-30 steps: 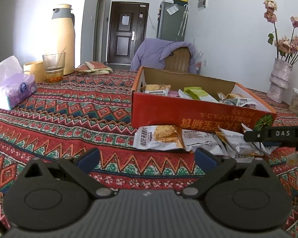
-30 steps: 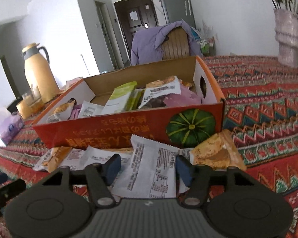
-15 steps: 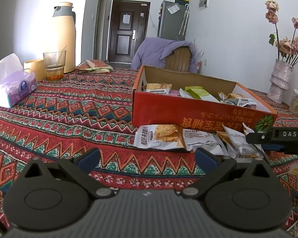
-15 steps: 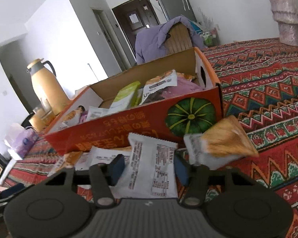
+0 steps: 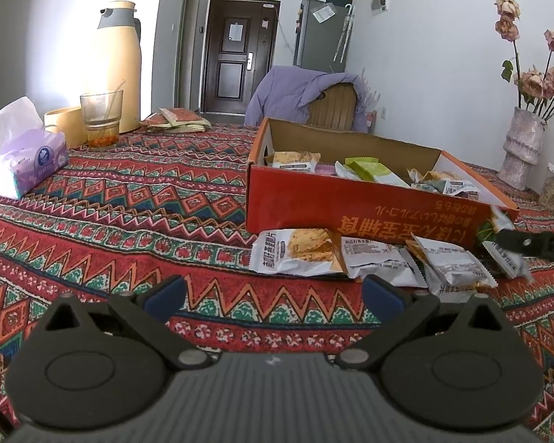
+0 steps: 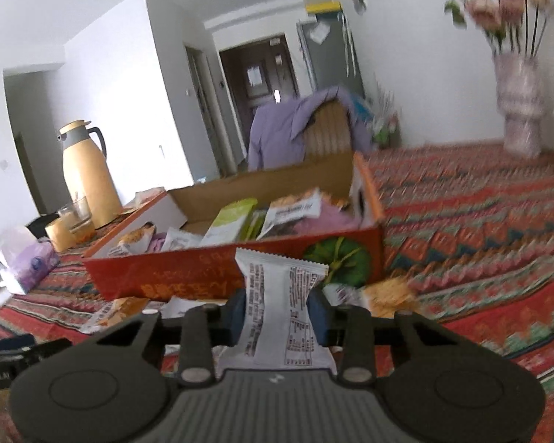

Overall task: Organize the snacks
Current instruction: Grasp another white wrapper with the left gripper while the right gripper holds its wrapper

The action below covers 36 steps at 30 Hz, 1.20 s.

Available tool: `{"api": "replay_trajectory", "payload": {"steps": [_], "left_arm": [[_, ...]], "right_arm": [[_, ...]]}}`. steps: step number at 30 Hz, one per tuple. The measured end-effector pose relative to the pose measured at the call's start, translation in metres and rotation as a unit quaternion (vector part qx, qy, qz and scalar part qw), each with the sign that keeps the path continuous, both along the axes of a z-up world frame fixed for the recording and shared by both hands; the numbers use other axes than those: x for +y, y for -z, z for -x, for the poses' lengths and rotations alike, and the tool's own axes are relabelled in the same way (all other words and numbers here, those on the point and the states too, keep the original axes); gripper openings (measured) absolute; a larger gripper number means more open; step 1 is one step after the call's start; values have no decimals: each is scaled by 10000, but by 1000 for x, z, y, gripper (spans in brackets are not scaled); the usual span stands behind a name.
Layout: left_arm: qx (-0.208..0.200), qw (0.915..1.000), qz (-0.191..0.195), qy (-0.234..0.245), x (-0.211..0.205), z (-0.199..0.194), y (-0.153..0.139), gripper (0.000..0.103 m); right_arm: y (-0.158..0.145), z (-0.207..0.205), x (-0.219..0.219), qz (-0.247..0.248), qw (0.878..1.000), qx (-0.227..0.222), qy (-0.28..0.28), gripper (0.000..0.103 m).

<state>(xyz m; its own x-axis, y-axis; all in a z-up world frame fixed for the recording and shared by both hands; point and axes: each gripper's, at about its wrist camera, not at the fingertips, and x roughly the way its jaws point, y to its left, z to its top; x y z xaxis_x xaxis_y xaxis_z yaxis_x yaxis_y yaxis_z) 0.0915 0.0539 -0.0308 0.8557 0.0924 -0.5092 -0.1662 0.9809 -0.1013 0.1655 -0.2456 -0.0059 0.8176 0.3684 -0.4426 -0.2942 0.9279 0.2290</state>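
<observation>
An orange cardboard box (image 5: 351, 203) with several snack packets inside stands on the patterned tablecloth. More packets (image 5: 299, 251) lie loose in front of it. In the right wrist view my right gripper (image 6: 277, 313) has its jaws closing on a white snack packet (image 6: 280, 288). Its blue pads pinch the packet's middle, just before the box's front wall (image 6: 188, 277). The right gripper's finger (image 5: 535, 243) shows at the right edge of the left wrist view. My left gripper (image 5: 273, 291) hovers open over the cloth, short of the loose packets, with nothing between its fingers.
A yellow thermos (image 5: 116, 66), a glass (image 5: 101, 118) and a tissue box (image 5: 22, 162) stand at the left. A vase of dried roses (image 5: 524, 147) is at the far right. Behind the box, a purple jacket hangs over a chair (image 5: 314, 96).
The right gripper's jaws have narrowed onto the white packet and raised it in front of the box. An orange packet that tipped up beside it has dropped back. The left gripper has stayed put.
</observation>
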Motion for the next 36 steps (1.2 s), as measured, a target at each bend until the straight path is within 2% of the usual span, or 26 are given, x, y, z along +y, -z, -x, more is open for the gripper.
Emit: {"api": "replay_trajectory", "payload": {"steps": [3,10,15,20,27,33,36], "left_arm": [[9,10000,-16,-16,0,-1,0,103],[151,9993,-315,-99,-10,-6,-4,103],[0,9985,-538,94,-34,-12,-25,103],[-5,9966,-707,422,-71,-26,-37,103],[293,9934,-826,743,-116,-56,-33,103],[412,9929,-807,772,-135,-73,-23,103],[466,9916,-995,685,-144,-80,-17,103]], "right_arm": [[-3,8,-4,221,9993,-278,109,35],[0,9,-11,20,9988,-458,153,35],[4,5,-16,-109,9989,-362,295,36],[4,8,-18,-127,9981,-470,383,35],[3,10,-27,-215,9961,-569,636,36],[4,8,-34,-370,9955,-499,714,36],[5,5,-37,-440,9949,-419,806,36]]}}
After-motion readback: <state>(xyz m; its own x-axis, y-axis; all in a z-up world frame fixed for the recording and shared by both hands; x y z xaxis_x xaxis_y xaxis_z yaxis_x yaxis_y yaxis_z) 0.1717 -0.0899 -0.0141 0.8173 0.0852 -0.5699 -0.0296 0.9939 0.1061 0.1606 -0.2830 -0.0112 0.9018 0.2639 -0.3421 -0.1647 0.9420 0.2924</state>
